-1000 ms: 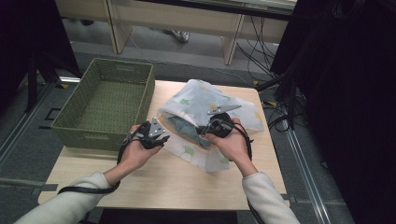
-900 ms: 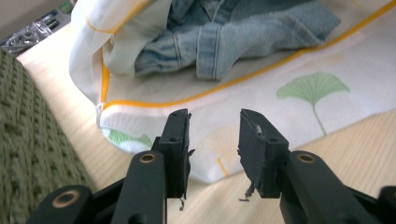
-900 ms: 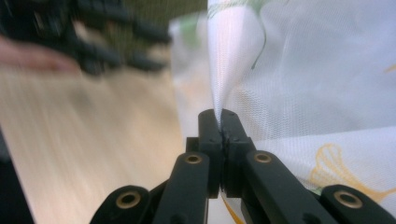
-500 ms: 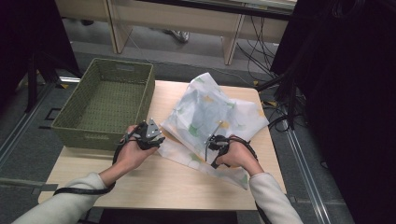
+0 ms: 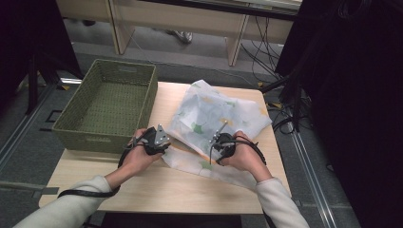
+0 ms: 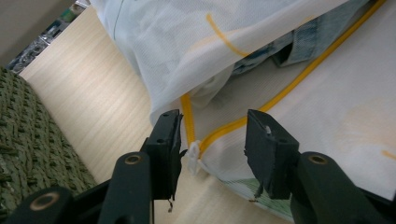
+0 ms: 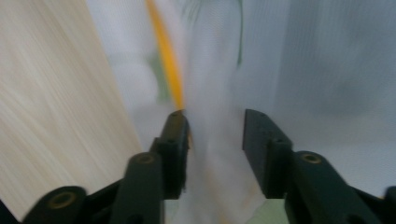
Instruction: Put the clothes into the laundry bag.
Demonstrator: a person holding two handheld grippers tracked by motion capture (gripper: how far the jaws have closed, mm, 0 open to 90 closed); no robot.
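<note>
A white mesh bag [image 5: 214,114] with green and yellow prints lies across the table. Its yellow zipper [image 6: 261,109] is partly undone, and blue denim [image 6: 299,35] shows inside. My left gripper [image 5: 156,139] is at the bag's near left corner. In the left gripper view it [image 6: 212,128] stands open, with the white zipper pull [image 6: 194,156] between its jaws, close to the left one. My right gripper [image 5: 222,145] rests on the bag's near edge. In its own blurred view it [image 7: 212,126] is open with mesh between the jaws and the yellow zipper [image 7: 166,70] just ahead.
A green woven basket [image 5: 71,128] stands at the table's left, close to my left hand. Bare light wood [image 5: 157,190] runs along the near edge. Cables [image 5: 285,118] hang off the table's right side.
My right gripper has drawn back toward the near edge, and the bunched bag has spread flatter over the table. The left gripper has barely moved.
</note>
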